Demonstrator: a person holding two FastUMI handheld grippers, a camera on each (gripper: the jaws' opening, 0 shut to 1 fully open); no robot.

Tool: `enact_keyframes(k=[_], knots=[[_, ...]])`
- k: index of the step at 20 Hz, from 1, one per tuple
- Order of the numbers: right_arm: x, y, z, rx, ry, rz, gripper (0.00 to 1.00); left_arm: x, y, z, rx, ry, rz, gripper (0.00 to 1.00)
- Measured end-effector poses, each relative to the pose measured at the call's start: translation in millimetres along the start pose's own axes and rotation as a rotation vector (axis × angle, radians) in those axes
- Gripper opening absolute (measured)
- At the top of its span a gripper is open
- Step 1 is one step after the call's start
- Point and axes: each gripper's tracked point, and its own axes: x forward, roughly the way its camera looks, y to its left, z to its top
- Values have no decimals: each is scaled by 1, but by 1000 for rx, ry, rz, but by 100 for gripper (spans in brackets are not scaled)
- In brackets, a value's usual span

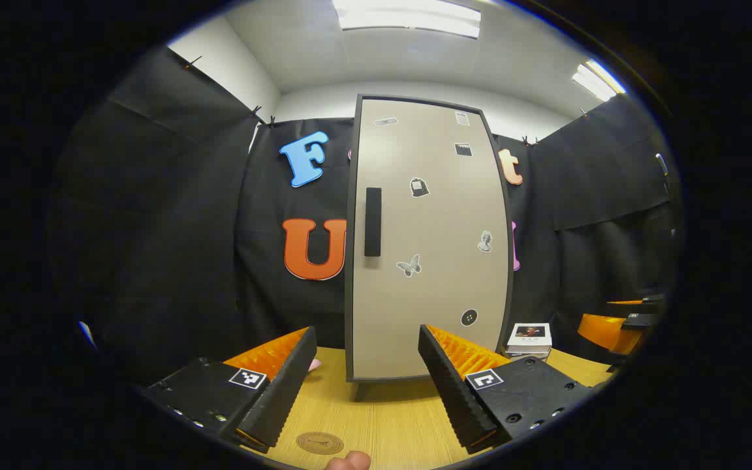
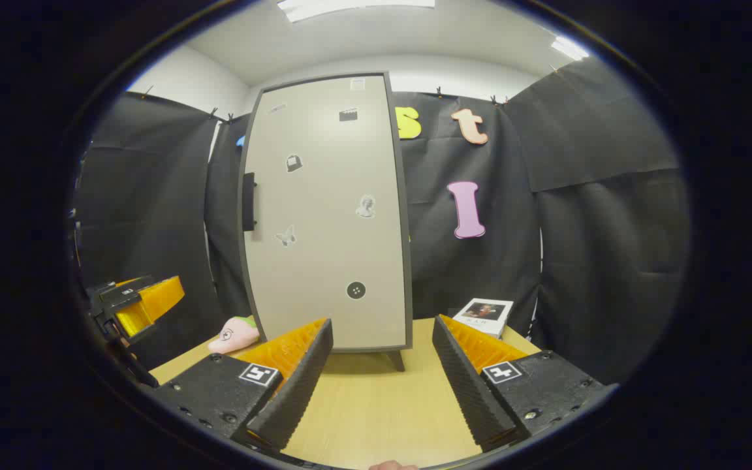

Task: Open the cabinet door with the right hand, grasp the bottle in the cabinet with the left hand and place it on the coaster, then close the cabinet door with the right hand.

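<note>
closed cabinet door (image 2: 327,215) ahead of right gripper (image 2: 382,378)

Tall beige cabinet (image 1: 431,241) upright on table, door shut; round brown coaster (image 1: 319,442) flat before it.

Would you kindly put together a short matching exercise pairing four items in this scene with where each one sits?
Column one:
1. door handle
2. coaster
3. small box
4. pink soft toy

Column two:
A. on the table by the cabinet's left foot
B. on the left edge of the closed cabinet door
C. on the table to the right of the cabinet
D. flat on the table near the left gripper

Pairs: 1-B, 2-D, 3-C, 4-A
</note>
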Motion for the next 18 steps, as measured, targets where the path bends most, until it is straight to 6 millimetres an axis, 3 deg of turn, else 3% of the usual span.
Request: enact_keyframes(k=[6,10,13,14,18], knots=[[3,1,-2,-8,-1,5,94,3,-4,1,4,-4,-10,95],[5,-1,-2,-13,1,6,99,4,-4,0,24,-3,-8,95],[6,-2,3,-14,-14,4,94,5,-7,-1,15,-1,-20,95],[7,-3,4,-14,-16,4,98,5,-7,-2,17,-1,-17,95],[10,-1,5,-6,-16,12,99,7,-8,3,12,-16,-14,95]])
